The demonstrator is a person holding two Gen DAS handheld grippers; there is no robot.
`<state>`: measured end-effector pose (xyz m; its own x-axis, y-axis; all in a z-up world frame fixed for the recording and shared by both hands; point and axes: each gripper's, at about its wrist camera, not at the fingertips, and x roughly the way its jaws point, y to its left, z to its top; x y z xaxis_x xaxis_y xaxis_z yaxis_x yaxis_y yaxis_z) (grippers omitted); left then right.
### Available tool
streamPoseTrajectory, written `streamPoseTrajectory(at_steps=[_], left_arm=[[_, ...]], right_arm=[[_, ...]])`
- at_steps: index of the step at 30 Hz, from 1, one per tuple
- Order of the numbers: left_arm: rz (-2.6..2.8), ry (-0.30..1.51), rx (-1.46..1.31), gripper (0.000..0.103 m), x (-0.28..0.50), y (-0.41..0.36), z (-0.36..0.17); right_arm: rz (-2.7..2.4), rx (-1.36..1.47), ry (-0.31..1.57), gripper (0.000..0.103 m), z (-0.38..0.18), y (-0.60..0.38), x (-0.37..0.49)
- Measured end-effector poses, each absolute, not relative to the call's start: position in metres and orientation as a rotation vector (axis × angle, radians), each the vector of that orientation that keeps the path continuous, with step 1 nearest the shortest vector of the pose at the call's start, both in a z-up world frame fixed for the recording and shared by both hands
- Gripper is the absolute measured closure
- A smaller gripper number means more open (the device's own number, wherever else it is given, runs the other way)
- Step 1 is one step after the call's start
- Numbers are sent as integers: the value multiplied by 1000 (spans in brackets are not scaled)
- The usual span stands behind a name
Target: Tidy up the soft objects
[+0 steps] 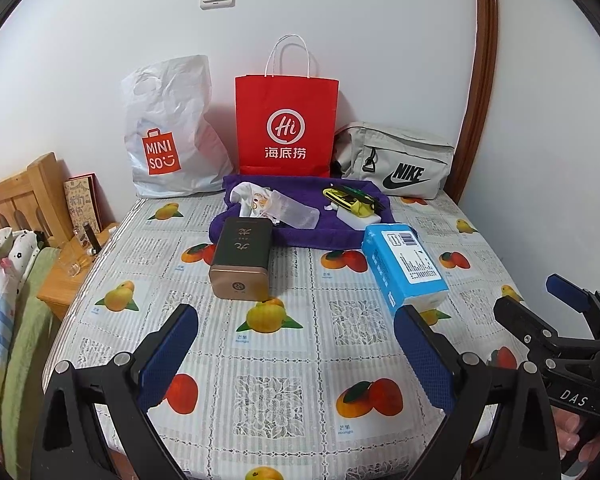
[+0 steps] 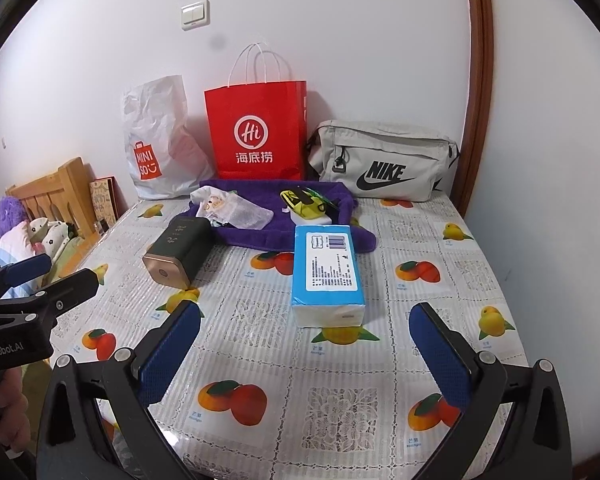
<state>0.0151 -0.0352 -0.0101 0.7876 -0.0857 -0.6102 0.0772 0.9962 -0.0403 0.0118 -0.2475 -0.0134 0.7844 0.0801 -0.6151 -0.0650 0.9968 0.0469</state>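
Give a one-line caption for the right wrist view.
Open right gripper faces a blue tissue pack on the fruit-print table.

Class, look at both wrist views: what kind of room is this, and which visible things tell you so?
Most likely a bedroom at home. A wooden headboard and bedding with soft toys sit at the left, beside a table under a fruit-print cloth holding shopping bags.

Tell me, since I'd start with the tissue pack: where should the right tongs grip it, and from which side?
Grip the tissue pack across its long side faces, near the end closest to the right tongs, coming straight forward and down. It lies flat, lengthwise toward the open tongs, with bare table on both sides, and looks narrower than their gap.
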Motion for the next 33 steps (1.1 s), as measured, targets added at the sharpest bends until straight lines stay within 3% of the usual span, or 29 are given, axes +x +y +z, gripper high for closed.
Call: streamPoseTrajectory(at_steps=[33], left_arm=[[-90, 659, -11, 4, 11, -36, -6]], right_arm=[[78, 28, 662, 0, -8, -246, 11]])
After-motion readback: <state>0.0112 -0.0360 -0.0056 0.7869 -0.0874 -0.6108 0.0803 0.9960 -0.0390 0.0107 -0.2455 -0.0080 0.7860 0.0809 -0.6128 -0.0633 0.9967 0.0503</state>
